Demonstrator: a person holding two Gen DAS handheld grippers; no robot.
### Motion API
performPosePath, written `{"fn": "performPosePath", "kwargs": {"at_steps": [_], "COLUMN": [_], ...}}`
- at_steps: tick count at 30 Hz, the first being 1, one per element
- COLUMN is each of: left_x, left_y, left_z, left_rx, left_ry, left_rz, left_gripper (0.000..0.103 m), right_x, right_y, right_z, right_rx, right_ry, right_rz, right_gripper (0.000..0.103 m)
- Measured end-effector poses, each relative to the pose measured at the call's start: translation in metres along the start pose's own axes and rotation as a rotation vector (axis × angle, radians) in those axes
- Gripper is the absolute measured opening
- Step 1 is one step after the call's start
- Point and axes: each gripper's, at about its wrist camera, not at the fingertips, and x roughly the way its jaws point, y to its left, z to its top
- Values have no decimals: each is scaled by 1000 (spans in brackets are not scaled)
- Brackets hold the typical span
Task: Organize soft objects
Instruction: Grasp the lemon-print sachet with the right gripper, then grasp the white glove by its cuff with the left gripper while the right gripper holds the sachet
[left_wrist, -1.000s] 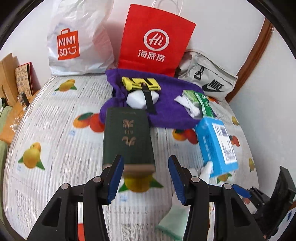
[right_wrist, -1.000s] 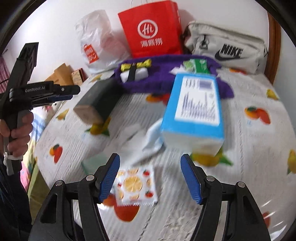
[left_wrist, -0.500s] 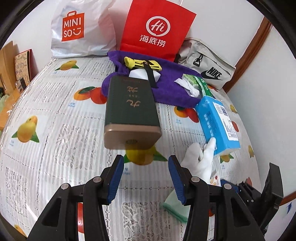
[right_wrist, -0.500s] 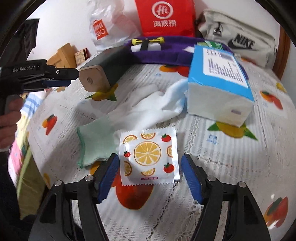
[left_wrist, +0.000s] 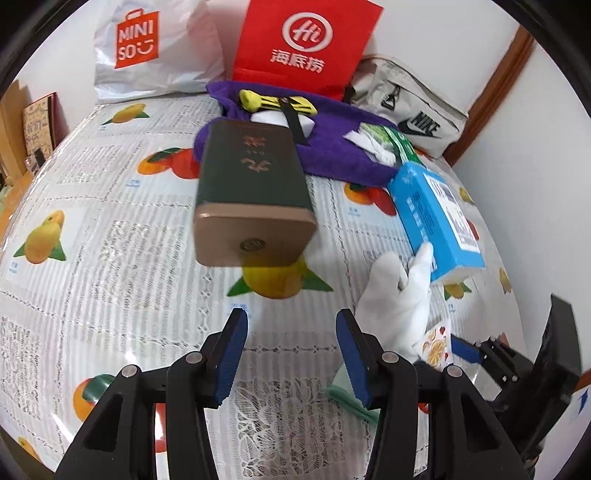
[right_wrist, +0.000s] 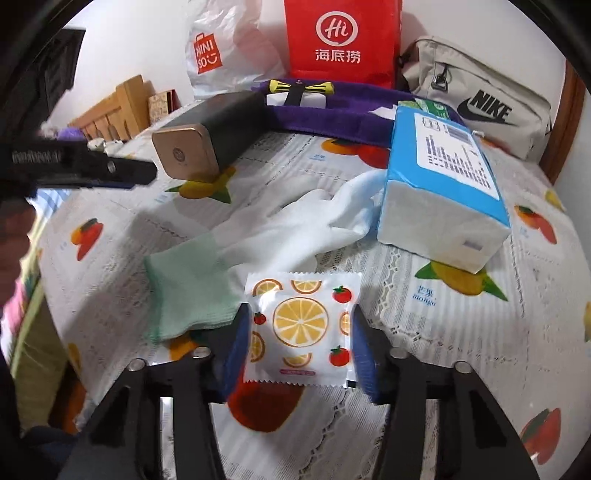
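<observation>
Right tool (right_wrist: 297, 341) closing, fruit-print packet (right_wrist: 301, 326) flat between its jaws

red bag (right_wrist: 341, 40): top cut off | left tool (right_wrist: 74, 168): blurred | white glove (left_wrist: 397, 295): cuff hidden behind tool finger

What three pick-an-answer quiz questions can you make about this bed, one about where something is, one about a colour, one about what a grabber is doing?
1. Where is the white glove?
A. beside the blue tissue pack
B. inside the red paper bag
C. on the purple towel

2. What colour is the Nike bag?
A. green
B. beige
C. black

3. What sits between the right gripper pads?
A. nothing
B. orange-print wet wipe packet
C. dark green box

Answers: 1 A, its fingers reach the pack. 2 B, pale fabric. 3 B, closing jaws flank the packet.
</observation>
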Motion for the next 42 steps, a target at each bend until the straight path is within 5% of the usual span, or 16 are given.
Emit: {"fn": "performPosePath", "kwargs": {"at_steps": [6, 12, 14, 20, 30, 33, 36, 40, 42], "left_x": [18, 40, 44, 54, 70, 71, 67, 59, 56], "left_y": [-14, -36, -45, -74, -109, -112, -107, -86, -72], "left_z": [-6, -12, -12, -14, -20, -23, -23, -19, -17], "left_rx": [41, 91, 119, 196, 284, 330, 332, 269, 224], "left_ry": [40, 92, 93, 120, 56, 22, 8, 4, 14], "left_rz": [-19, -60, -78, -131, 7, 84, 84, 64, 36], "left_gripper": [48, 49, 64, 77, 82, 68, 57, 20, 13], "right_x": [-17, -35, -39, -53, -48, -48, -45, -42, -40], "right_y": [-12, -31, -40, -65, -74, -75, -73, -71, -70], "right_z": [-5, -14, -18, -25, -30, -33, -34, -34, -33], "right_rx": [56, 85, 103, 184, 206, 215, 216, 228, 234], "right_ry": [-45, -77, -80, -100, -77, -70, -62, -57, -50], "right_rz": [40, -13, -31, 3, -16, -5, -1, 6, 3], "right_gripper": [49, 49, 49, 49, 49, 49, 49, 49, 49]}}
